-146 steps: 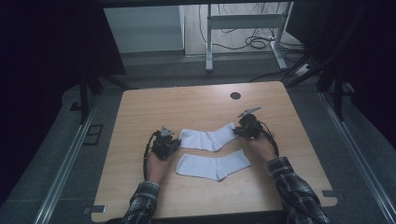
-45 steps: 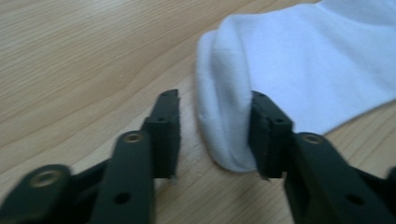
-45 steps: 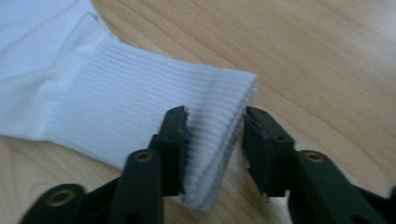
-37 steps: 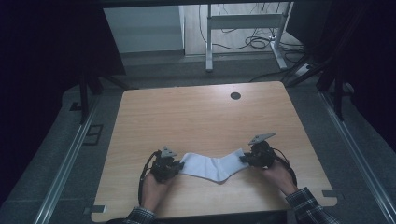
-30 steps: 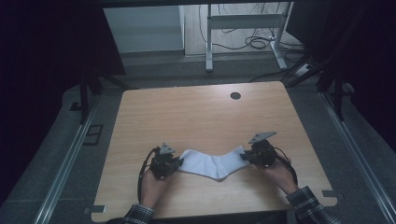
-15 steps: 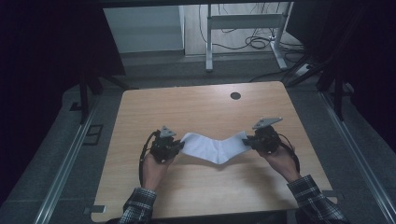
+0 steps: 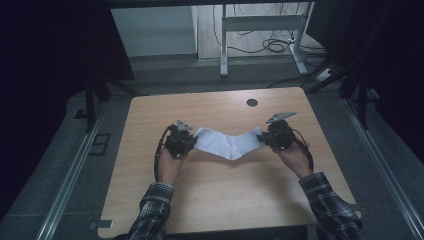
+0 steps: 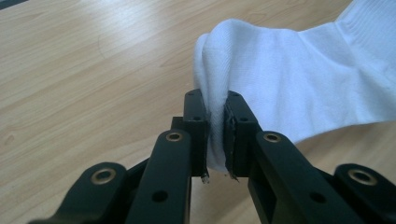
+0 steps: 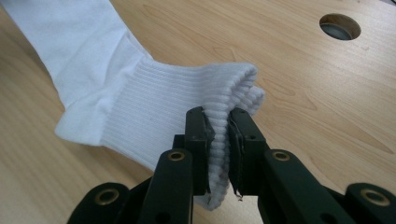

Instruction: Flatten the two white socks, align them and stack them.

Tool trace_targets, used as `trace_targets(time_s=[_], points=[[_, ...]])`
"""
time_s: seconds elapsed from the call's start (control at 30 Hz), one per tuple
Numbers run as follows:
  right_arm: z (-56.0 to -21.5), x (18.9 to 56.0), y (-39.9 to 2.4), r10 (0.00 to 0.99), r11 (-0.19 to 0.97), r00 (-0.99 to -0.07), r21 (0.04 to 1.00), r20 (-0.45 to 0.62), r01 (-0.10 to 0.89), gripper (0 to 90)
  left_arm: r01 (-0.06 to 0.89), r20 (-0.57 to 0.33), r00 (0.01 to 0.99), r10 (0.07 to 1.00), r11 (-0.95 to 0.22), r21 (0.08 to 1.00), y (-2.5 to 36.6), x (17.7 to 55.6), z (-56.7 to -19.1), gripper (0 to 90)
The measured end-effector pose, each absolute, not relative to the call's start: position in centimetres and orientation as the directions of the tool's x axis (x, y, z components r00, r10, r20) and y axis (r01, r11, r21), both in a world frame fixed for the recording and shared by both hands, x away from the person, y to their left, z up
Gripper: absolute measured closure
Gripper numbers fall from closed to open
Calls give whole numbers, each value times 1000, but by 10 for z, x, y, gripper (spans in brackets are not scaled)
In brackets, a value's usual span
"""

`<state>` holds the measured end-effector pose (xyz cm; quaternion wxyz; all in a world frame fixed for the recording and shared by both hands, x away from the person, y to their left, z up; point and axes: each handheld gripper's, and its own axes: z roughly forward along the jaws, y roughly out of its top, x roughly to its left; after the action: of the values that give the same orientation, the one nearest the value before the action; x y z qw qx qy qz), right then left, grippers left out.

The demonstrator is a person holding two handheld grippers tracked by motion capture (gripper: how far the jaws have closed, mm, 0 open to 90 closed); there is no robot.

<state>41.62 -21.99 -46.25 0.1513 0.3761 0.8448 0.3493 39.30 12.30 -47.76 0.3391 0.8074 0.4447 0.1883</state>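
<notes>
Clamping the white socks (image 7: 227,142) at opposite ends, the left hand-held gripper (image 7: 186,143) and right hand-held gripper (image 7: 265,137) are holding them mid-bench (image 7: 210,200), a round hole (image 7: 252,102) lying farther off.

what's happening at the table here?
A person holds a pair of stacked white cotton socks stretched between two hand-held tools above the light wooden table. The left tool is clamped on the toe end, the right tool on the ribbed cuffs. The socks sag in the middle, and the high view leaves unclear whether that middle touches the tabletop.
</notes>
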Motion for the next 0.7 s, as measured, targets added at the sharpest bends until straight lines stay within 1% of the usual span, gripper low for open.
trace_targets(time_s=[0.37, 0.7], points=[[-488, 435, -215, 762, 472, -648, 687, -2, 553, 770, 625, 28, 508, 861, -391, 676, 118, 408, -508, 804], [-511, 440, -216, 771, 483, -637, 657, -7, 579, 750, 656, 15, 502, 865, -392, 645, 118, 409, -527, 768]])
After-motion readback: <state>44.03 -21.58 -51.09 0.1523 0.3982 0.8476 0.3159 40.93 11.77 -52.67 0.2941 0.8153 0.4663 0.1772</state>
